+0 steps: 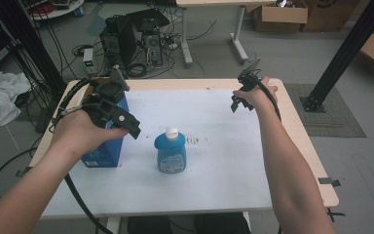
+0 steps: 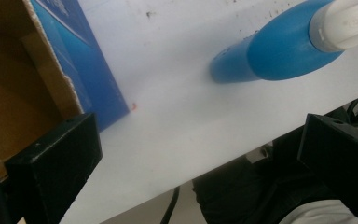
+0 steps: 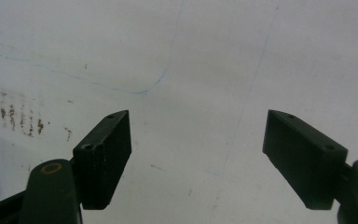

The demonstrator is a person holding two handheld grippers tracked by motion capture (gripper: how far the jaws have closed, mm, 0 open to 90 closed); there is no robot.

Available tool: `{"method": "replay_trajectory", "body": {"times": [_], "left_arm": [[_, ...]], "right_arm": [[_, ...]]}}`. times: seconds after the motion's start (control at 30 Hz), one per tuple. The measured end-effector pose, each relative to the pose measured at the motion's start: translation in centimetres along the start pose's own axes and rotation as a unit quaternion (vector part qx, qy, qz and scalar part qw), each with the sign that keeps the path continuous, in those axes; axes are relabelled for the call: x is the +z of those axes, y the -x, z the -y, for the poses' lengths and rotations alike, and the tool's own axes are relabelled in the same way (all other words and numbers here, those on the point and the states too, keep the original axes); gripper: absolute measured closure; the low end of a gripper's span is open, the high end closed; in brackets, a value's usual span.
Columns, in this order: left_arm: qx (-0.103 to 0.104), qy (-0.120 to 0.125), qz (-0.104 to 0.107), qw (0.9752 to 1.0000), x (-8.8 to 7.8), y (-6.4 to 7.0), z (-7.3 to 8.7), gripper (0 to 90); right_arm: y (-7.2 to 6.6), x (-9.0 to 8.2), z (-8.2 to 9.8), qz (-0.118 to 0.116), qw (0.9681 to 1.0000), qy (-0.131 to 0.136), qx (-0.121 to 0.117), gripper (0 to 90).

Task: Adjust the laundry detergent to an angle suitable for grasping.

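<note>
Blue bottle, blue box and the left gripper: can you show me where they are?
Blue bottle (image 1: 170,155): high view, on its front label.
Blue box (image 1: 103,152): high view, on its blue side wall.
Left gripper (image 1: 132,127): high view, between its black jaw tips.

Glossy blue plastic bottle (image 1: 170,153), matt white cap (image 1: 172,132), raw brown cardboard inside blue box (image 2: 9,84), perhaps paper-covered, scuffed table (image 1: 224,161)

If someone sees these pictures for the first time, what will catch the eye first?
The blue bottle with a white cap stands upright near the middle of the white table. To its left is an open blue box, and the left gripper hangs open beside the box's rim. The right gripper is open over bare table at the far right.
</note>
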State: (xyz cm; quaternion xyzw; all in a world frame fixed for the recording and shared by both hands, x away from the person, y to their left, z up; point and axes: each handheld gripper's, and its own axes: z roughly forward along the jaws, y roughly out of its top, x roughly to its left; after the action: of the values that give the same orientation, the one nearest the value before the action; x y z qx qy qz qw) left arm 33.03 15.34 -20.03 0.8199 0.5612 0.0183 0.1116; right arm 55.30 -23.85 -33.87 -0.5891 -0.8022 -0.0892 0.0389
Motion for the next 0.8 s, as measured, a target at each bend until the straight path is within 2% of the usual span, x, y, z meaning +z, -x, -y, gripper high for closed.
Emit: {"method": "replay_trajectory", "body": {"times": [0.5,0.8], "left_arm": [[-0.002,0.001,0.000,1.0000,-0.11,0.18,-0.05,0.1],[0.003,0.003,-0.007,1.0000,-0.23,-0.04,0.22,0.1]], "right_arm": [[0.33,-0.30,0.18,0.001,1.0000,0.005,0.002,23.1],[-0.20,-0.15,0.28,0.002,1.0000,0.004,-0.004,23.5]]}}
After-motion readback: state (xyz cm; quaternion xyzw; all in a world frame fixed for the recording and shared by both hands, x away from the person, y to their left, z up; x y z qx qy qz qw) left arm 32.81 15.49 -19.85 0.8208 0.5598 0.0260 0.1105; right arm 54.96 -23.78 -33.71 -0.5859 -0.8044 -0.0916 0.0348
